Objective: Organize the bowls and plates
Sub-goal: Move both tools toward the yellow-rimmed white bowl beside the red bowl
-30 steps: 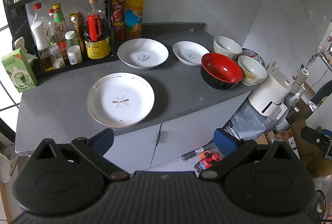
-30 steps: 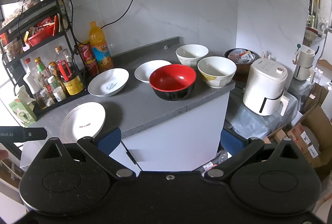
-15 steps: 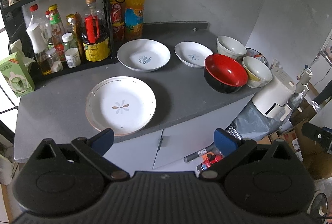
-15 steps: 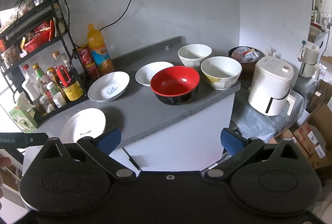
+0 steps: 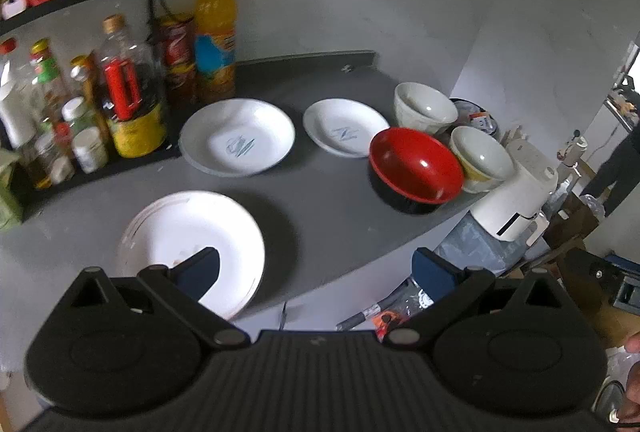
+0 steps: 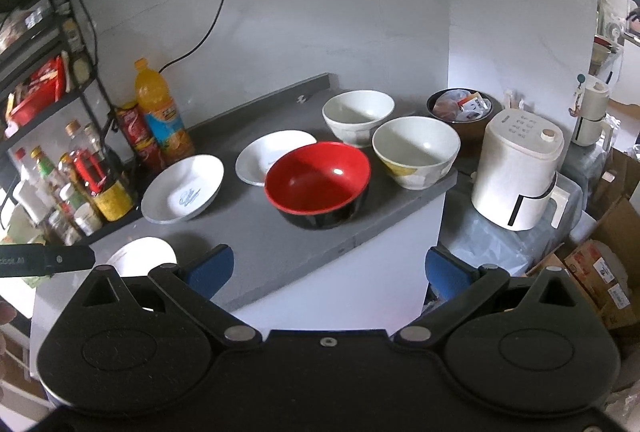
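Down and forward comes the left claw (image 5: 316, 270), its left finger now over the near rim of the wide white gold-rimmed plate (image 5: 172, 232) that it was hanging short of a moment ago. Both blue fingers are spread wide and hold nothing. That plate lies flat at the near left of the grey surface (image 5: 328, 207), well apart from the other dishes.

Further back sit the deep white plate with a blue mark (image 5: 237, 135) and, to its right, the smaller white dish (image 5: 344, 127). The red-and-black bowl (image 6: 318, 183) stands near the right edge, with two cream ceramic bowls (image 6: 416, 151) just behind and beside it.

The right claw (image 6: 328, 272) hangs off the near edge of the surface, fingers also wide apart and empty.

The step looks like a pickup of that near plate. To do it well, the left claw should probably pinch the rim with one finger above and one below it, since a flat plate gives nothing else to hold. It should close firmly before lifting, as glazed ceramic may slip, then keep the plate level on its way to a stack.
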